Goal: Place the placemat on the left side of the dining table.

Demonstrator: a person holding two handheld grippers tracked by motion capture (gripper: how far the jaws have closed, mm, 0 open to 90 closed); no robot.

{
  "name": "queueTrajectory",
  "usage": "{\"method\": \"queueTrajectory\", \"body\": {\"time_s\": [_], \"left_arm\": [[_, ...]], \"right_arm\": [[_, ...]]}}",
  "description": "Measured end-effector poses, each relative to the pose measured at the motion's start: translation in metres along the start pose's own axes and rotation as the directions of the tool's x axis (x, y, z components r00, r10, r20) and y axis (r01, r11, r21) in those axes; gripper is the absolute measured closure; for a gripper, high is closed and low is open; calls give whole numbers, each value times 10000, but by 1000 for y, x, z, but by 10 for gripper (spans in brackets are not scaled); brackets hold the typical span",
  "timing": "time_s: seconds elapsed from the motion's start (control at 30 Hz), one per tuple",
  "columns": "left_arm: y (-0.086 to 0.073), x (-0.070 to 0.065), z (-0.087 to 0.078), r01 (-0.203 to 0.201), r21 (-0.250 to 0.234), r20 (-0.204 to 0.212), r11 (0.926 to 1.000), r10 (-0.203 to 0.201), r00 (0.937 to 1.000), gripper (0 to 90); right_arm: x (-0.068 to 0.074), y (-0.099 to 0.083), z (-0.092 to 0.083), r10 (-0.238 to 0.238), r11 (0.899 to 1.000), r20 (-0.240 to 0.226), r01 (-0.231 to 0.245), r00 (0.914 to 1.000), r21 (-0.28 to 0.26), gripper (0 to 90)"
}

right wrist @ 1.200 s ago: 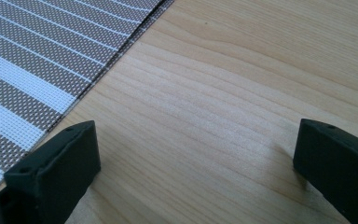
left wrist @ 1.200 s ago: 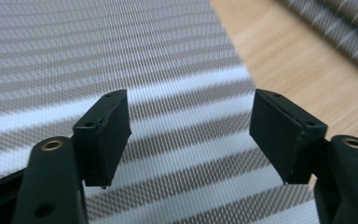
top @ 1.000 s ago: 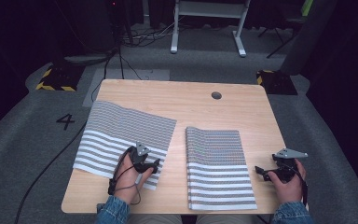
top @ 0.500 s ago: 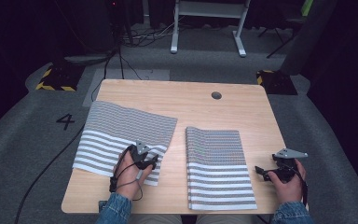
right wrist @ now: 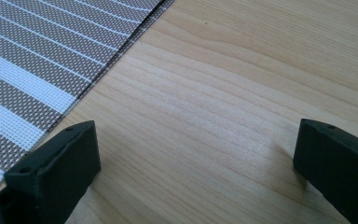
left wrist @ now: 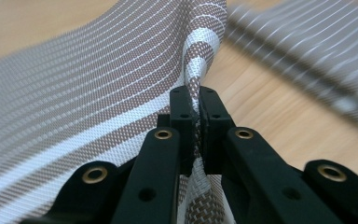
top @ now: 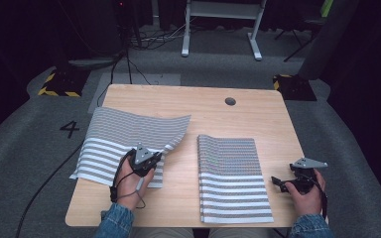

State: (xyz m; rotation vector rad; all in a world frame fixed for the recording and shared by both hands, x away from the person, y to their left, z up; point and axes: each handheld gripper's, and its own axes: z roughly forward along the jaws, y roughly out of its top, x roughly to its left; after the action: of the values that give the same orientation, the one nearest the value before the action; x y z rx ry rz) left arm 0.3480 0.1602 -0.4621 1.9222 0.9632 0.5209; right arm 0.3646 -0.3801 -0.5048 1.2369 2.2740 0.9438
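We have the left tool, its jaws just closed, clamped on the left mat's near-right corner; folding remains. Right tool waits open near the table's right edge.

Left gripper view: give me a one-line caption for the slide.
Left gripper shut on the striped placemat, fingers pinching its raised edge above the wooden table.
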Motion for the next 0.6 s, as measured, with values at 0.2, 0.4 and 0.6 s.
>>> {"method": "queueTrajectory", "body": {"time_s": [0.2,0.4,0.6], "left_arm": [[5,-25,-34,-1029,-734,1713,9920,1142,9786,864],[-15,-53,-48,-1011,297,4674,9944,756,8808,646],[-14,-45,-49,-203,-269,3843,9994,290,9228,366]], "right_arm": [[0,0,0,-6,10000,-12,6,10000,0,5],[0,0,0,-2,10000,-2,2,10000,-6,5],[0,0,0,-4,10000,-1,4,10000,-8,5]]}}
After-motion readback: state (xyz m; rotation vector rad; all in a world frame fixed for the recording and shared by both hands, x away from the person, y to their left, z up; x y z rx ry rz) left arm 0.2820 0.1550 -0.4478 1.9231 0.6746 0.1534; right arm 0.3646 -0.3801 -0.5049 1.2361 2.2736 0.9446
